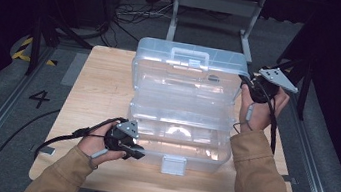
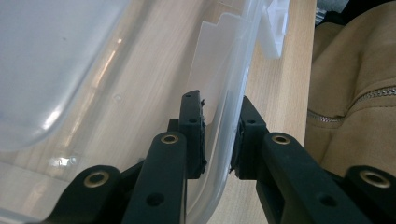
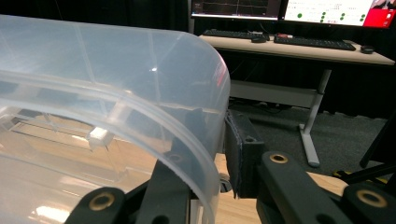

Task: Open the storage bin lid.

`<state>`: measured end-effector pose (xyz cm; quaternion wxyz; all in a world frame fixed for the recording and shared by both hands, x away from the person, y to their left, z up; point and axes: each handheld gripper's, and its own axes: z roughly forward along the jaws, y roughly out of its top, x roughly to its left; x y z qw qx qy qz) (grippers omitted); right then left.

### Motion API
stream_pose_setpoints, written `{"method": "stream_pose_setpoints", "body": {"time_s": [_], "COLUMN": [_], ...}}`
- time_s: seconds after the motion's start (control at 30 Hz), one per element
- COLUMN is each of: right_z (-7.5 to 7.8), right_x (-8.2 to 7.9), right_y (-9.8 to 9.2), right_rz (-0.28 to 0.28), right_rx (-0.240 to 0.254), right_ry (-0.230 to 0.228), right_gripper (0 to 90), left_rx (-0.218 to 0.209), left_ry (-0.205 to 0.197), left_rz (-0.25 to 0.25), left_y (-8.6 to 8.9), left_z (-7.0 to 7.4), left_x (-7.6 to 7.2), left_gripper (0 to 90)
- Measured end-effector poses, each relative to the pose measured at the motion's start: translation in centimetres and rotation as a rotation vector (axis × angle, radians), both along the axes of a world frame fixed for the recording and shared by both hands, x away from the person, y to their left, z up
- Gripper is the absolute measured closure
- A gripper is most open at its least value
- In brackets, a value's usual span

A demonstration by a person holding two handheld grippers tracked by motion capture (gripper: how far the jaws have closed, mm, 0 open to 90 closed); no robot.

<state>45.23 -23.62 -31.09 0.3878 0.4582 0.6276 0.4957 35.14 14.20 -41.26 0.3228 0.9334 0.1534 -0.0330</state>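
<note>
A clear plastic toolbox stands open on the wooden table [image 1: 103, 91]. Its lid [image 1: 186, 75] is raised behind the base [image 1: 177, 140], and a white latch [image 1: 173, 164] hangs at the front. My left gripper [image 1: 137, 153] is shut on the base's front wall near its left corner. In the left gripper view the thin clear wall [image 2: 233, 84] runs between the two jaws of that gripper [image 2: 219, 140]. My right gripper [image 1: 247, 84] is shut on the lid's right edge. The curved lid rim [image 3: 187, 135] passes between that gripper's [image 3: 217, 149] jaws, one inside the lid, one outside.
The white carry handle [image 1: 190, 56] sits on the lid's top. A desk frame [image 1: 215, 11] and floor cables [image 1: 134, 12] lie beyond the table. A desk with keyboards [image 3: 308, 42] and monitors stands behind. A tan jacket [image 2: 355, 84] is close to the front edge.
</note>
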Motion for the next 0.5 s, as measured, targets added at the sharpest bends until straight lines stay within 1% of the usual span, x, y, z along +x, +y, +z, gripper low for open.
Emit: {"method": "stream_pose_setpoints", "body": {"time_s": [0.17, 0.3, 0.5], "right_z": [0.0, 0.2, 0.2], "right_x": [0.5, 0.9, 1.7], "right_y": [0.1, 0.0, -0.1], "right_rz": [-0.008, -0.011, -0.007], "right_rx": [-0.004, -0.009, 0.004], "right_ry": [0.009, 0.027, 0.05], "right_gripper": [79.7, 79.9, 80.0], "left_rx": [0.002, 0.006, 0.015], "left_ry": [0.002, -0.001, -0.01], "left_rz": [-0.003, -0.003, -0.011], "left_y": [0.0, -0.1, -0.2], "left_z": [0.0, 0.0, 0.0], "left_x": [0.0, 0.0, 0.0], "left_gripper": [78.1, 78.2, 78.5]}}
